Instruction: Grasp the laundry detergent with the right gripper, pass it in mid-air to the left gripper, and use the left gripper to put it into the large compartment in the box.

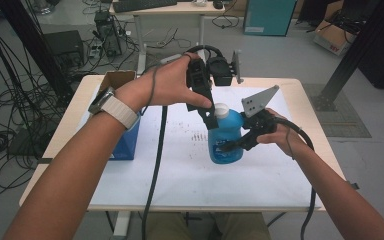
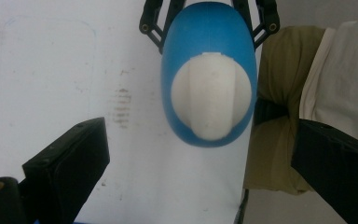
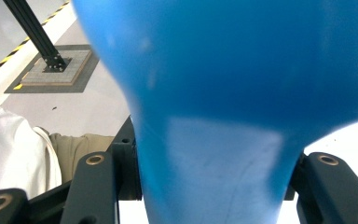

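Two grippers: both at one blue bottle (image 1: 225, 137) near the middle of the white table sheet (image 1: 180, 170).
Bottle: upright on the sheet, white cap (image 1: 221, 110) on top; the left gripper view looks straight down on the cap (image 2: 213, 95).
Right gripper (image 1: 235, 145): comes in from 3 o'clock of the bottle, jaws pinched on its narrow part; the right gripper view has the blue body (image 3: 223, 93) squeezed between both jaws.
Left gripper (image 1: 211, 114): hangs above the cap from 11 o'clock, pointing down; jaws spread wide, one either side of the bottle, apart from it.
Left hand (image 1: 167, 85): wrapped round the gripper body, pale watch strap (image 1: 117, 111) on the wrist.
Blue box (image 1: 127, 142): at 9 o'clock of the bottle, well apart, near the table's left edge.
Sheet: dark specks (image 1: 198, 136) just beside the bottle at 9 o'clock.
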Motion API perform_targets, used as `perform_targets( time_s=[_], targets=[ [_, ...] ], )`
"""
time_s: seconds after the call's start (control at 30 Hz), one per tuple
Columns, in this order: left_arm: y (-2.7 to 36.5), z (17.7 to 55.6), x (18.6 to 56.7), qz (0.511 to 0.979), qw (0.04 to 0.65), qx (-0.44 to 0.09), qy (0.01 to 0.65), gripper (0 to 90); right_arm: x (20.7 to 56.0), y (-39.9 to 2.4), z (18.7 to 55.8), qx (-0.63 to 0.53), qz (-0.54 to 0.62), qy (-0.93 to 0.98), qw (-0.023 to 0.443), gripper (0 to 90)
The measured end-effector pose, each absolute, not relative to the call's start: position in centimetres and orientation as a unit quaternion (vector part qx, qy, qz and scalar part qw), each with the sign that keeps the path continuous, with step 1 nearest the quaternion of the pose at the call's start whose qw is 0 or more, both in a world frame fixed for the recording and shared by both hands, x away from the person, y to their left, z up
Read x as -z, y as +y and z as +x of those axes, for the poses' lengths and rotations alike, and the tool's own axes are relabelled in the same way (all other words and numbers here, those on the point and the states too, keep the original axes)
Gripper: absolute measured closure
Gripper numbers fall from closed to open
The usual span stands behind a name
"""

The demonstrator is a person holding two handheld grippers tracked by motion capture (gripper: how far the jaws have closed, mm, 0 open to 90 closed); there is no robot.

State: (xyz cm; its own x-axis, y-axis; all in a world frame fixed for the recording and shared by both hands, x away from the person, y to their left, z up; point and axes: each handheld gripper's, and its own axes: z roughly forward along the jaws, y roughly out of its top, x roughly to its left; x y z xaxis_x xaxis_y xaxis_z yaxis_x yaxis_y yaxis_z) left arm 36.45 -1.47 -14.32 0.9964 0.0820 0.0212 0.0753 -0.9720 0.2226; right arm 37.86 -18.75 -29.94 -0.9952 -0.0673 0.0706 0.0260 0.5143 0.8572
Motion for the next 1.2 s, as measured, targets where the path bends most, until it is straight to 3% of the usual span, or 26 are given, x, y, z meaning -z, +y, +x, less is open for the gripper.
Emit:
perform_targets(
  time_s=[1.2],
  targets=[
    [-1.32, 36.59, 14.83, 0.991, 0.12, -0.016, 0.049, 5.4, 29.92, -18.98, 37.96, 0.495, 0.002, -0.868, 0.038, 44.1]
  ],
)
